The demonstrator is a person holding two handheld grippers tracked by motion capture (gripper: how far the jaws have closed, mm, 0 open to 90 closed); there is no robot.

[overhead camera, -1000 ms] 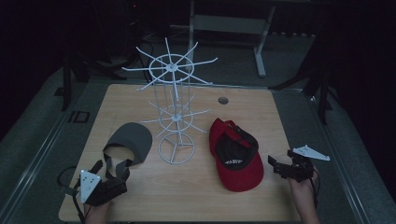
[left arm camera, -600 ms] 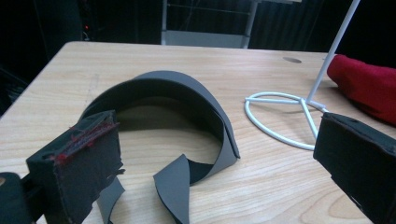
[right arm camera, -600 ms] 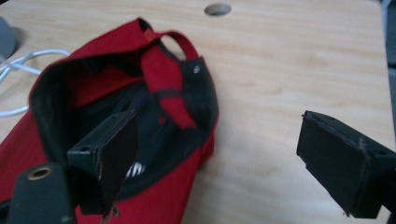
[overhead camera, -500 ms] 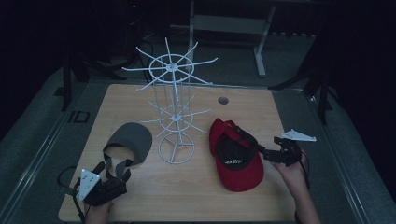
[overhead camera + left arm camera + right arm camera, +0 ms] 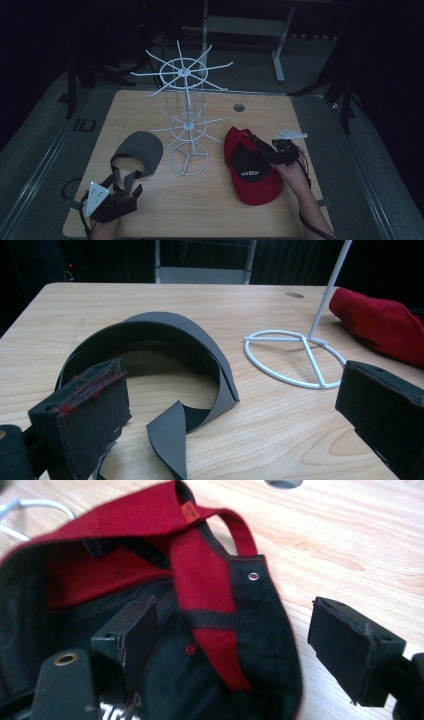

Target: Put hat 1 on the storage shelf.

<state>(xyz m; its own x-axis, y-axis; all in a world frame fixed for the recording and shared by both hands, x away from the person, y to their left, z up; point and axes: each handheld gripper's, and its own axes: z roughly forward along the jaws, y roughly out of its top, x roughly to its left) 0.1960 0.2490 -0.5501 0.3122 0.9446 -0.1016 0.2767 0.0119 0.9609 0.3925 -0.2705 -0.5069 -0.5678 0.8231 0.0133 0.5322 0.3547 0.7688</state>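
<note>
Change: I slid my right tool over to the red cap on the table | jaws had been closing, cap edge between, not gripped | left tool open by grey visor.

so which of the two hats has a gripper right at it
The red cap, right of the wire rack: the right gripper straddles its rim, jaws just closing. The grey visor lies ahead of the left gripper, untouched.

High view: above near table edge, facing forward-down. Left gripper view: low, near-left corner, close on grey visor. Right gripper view: close over red cap. All share wire stand base.
</note>
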